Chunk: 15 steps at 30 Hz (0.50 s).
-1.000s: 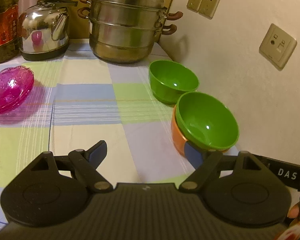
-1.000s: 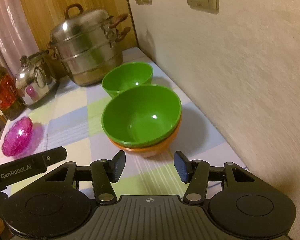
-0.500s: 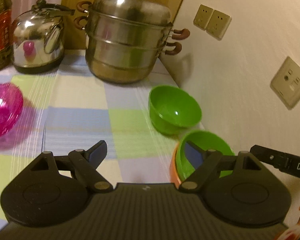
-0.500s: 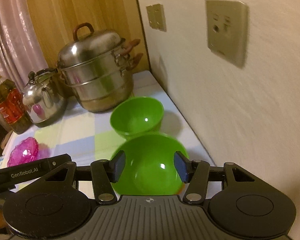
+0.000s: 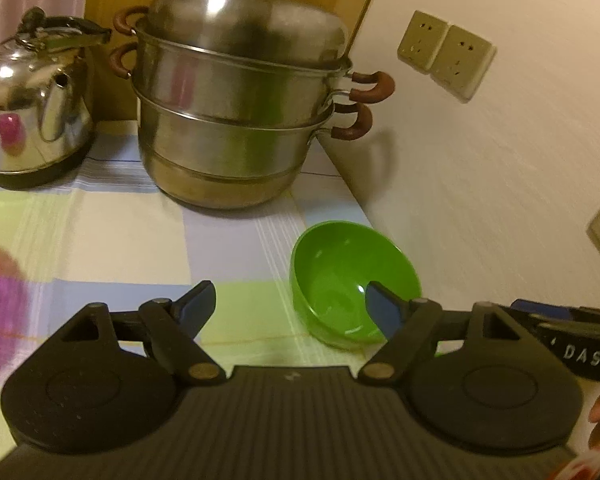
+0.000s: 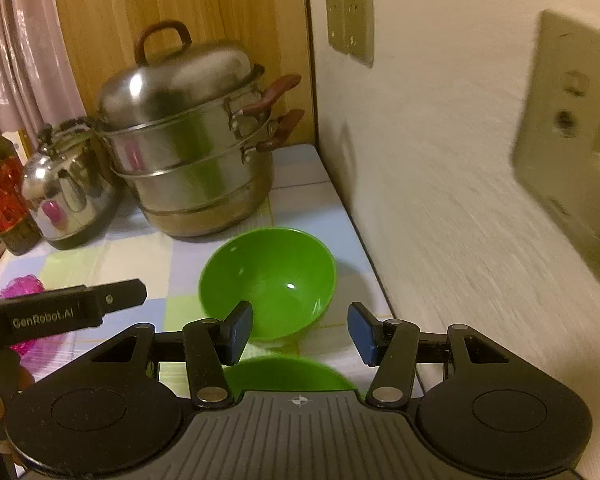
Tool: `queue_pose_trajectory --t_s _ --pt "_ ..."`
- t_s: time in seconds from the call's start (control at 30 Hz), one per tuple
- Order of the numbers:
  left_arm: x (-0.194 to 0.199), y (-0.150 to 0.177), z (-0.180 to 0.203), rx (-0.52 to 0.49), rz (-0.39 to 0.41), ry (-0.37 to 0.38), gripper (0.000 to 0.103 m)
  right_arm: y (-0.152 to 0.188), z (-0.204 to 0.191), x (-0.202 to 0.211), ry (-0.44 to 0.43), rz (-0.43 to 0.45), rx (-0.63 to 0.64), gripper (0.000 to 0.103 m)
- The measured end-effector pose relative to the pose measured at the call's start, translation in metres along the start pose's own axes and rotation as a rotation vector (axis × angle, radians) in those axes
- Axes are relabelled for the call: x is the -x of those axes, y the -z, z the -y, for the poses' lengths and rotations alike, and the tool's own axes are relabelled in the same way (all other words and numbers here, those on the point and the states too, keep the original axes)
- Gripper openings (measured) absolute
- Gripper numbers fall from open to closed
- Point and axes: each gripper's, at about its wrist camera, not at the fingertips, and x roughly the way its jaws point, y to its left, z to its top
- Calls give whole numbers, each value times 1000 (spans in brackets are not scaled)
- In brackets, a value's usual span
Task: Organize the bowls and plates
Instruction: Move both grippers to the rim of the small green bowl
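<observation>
Right wrist: empty green bowl [image 6: 276, 272]

White lettering "GenRobot.AI" stands on the black side of the left gripper [image 6: 72, 312], seen from the right wrist view. From the left wrist view, the letters "DAS" stand in white on the black body of the right gripper [image 5: 580, 356]. The oil bottle [image 6: 4, 192] carries a red label whose print is unreadable
</observation>
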Motion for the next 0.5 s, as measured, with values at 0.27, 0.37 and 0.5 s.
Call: queue_pose_trajectory --t_s 0.27,0.37,0.5 --pt "-44 -9 0 -22 -26 2 75 -13 11 -50 7 -61 8 53" --pt "-59 -9 1 -20 -44 11 74 -17 13 -64 5 -82 12 53" --pt "-76 -6 0 -15 -71 25 70 -20 15 -82 -4 -109 2 52"
